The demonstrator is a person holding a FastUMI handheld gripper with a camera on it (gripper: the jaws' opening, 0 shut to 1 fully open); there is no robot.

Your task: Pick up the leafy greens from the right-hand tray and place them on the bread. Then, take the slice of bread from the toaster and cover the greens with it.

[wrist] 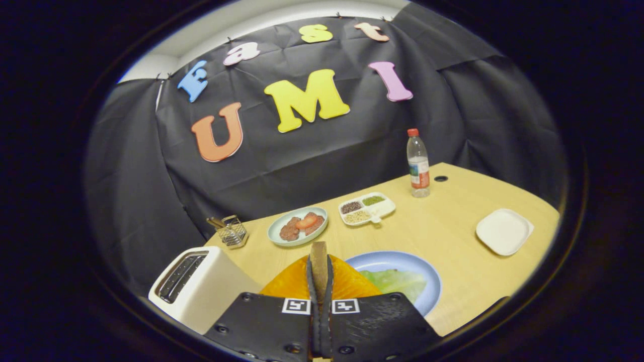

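The gripper (320,261) sits nearest, its two fingers drawn close together with a thin brown slice of bread (318,264) standing edge-on and upright between them; both fingers appear to press on its faces, so it reads as a firm pinch on a narrow item. Just beyond the fingers lies an orange plate (347,284), largely masked by the gripper body, and whatever base slice lies there cannot be made out. Just to the right of it is a blue plate (402,262) with a pale green lettuce leaf (395,281) resting in it. To the left of the fingers stands the white toaster (198,286), its slots looking empty from here. Further off on the counter (453,236) are a plate of sliced meat and tomato (298,226), a divided dish of seeds (366,208), a wire holder (230,231), a water bottle (418,163) and a white square plate (504,231). The chief concern is order: the greens seem to lie on the blue plate rather than on any bread, so lowering this slice now would likely cover nothing and leave the sandwich without its filling. A second risk is the grip itself; held by its thin edge and standing vertical, the slice could crumble, slip or land on its edge when let go unless it is tilted flat first. Poor sight of the orange plate also makes a misplaced drop plausible.
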